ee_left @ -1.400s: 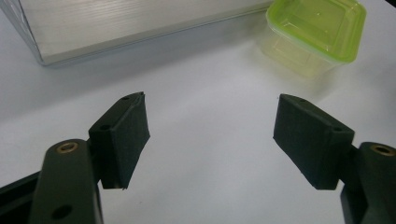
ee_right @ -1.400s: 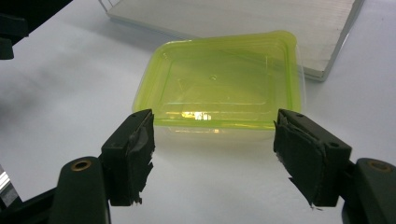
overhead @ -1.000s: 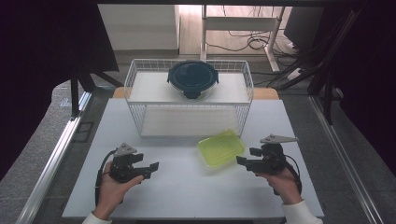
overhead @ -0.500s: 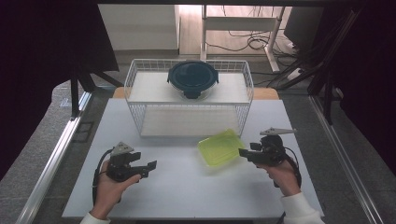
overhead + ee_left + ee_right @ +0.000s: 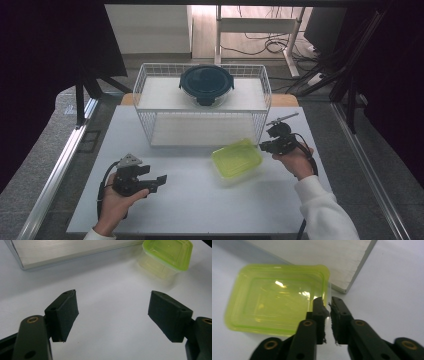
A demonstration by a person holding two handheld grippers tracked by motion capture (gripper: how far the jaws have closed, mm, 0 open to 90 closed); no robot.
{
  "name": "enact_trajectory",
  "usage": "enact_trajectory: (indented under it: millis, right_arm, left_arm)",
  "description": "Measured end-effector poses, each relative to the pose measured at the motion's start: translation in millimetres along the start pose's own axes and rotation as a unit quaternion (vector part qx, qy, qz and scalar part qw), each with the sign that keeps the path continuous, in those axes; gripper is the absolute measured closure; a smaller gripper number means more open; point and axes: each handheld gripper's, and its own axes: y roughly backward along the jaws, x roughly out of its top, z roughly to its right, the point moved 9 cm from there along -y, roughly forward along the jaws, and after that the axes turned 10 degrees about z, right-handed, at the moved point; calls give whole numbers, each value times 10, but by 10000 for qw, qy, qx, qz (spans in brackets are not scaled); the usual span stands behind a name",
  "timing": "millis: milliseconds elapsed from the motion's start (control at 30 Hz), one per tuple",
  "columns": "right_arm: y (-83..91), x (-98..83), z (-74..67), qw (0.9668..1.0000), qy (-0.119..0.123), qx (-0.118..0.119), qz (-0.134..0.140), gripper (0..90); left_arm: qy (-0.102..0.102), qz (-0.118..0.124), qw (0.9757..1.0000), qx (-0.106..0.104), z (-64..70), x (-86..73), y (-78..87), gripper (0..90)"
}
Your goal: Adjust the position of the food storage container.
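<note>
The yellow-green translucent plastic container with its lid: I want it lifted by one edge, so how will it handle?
The yellow-green translucent plastic container looks empty, so it is probably light and may skid on the smooth white table if nudged. Its thin rim, which the right gripper has pinched between its jaws, may flex. Lifted from one corner, it would likely tilt.

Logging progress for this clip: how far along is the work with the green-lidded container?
Done: nothing visibly. In hand: the right gripper, jaws just closed, sits at the green-lidded container's lid edge; whether it pinches it is unclear. Left: lifting or moving the container; the left gripper waits open.
</note>
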Motion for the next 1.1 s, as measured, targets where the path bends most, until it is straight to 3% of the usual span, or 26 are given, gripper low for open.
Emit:
enact_trajectory:
  millis: [100, 433, 567, 767, 1100]
  right_arm:
    - [-164, -18, 82, 9995, 180, -78, -241, 880]
    - [-511, -134, 231, 9967, 338, -235, -695, 889]
    - [-564, -193, 173, 9968, 388, -60, -700, 890]
    - [-547, -205, 127, 9957, 560, 11, -741, 890]
    - [-537, -244, -182, 9940, 730, 394, -710, 890]
  left_arm:
    - [34, -40, 10000, 16, -6, -24, -18, 231]
    - [71, -127, 9999, 24, -49, -81, -55, 235]
    - [105, -145, 9998, 43, -70, -96, -64, 236]
    - [106, -171, 9998, 23, -57, -109, -76, 241]
    - [174, -164, 9997, 26, -78, -112, -76, 240]
